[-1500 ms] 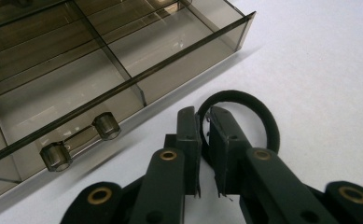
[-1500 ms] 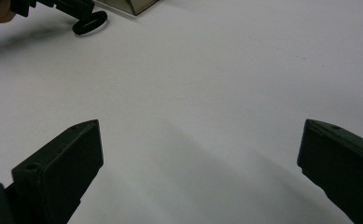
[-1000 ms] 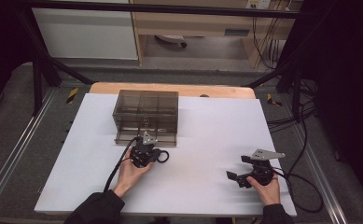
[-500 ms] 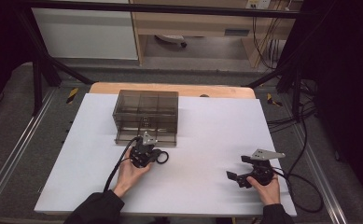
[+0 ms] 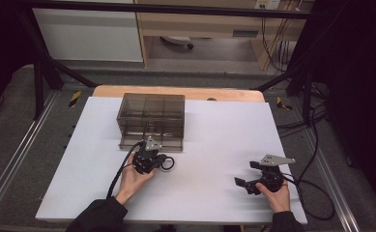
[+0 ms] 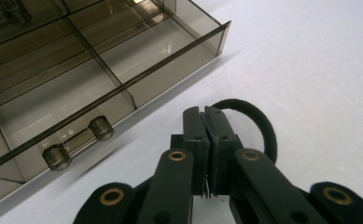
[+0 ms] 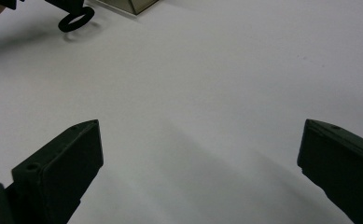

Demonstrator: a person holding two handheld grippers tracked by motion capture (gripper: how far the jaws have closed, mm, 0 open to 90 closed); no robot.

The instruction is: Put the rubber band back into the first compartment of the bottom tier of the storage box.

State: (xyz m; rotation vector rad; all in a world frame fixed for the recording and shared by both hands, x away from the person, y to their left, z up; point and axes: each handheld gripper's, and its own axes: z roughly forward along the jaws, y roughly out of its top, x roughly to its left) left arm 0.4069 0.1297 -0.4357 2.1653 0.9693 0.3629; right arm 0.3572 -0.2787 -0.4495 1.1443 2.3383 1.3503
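A smoky clear drawer box stands at the back middle of the white table, its divided drawer pulled out, with a bar handle on the front. Just in front of it my left gripper is shut on a black elastic ring, which loops out to the right of the jaws. At the front right, my right gripper stands wide open over bare table. Its view also catches the ring far off.
The white table top has free room between the two hands and to the right of the box. Black cables trail off the right edge. A metal frame and dark floor surround the table.
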